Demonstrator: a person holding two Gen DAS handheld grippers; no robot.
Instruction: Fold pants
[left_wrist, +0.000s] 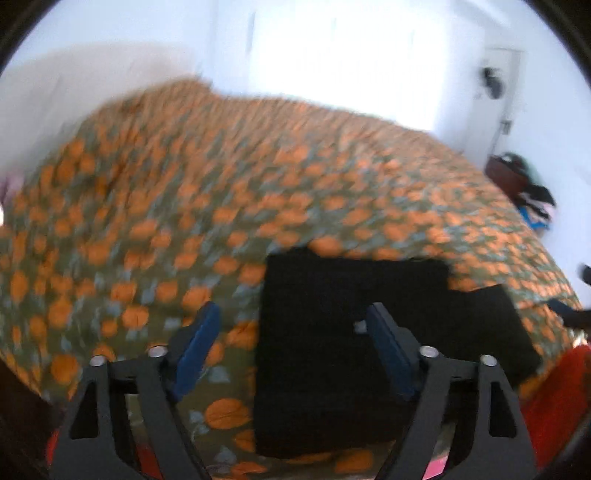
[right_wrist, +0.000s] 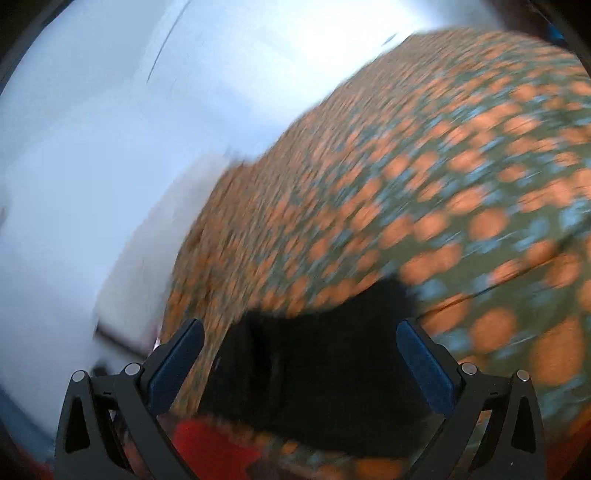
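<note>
Both views are pretty smeared, so fabric detail is a blur. The black pants (left_wrist: 343, 347) lie folded into a dark block on the near part of the orange-flowered bedspread (left_wrist: 184, 206). The left gripper (left_wrist: 291, 332) and right gripper (right_wrist: 299, 347) hover above, jaws apart, gripping nothing. The pants' near edge is cut off behind the fingers.
</note>
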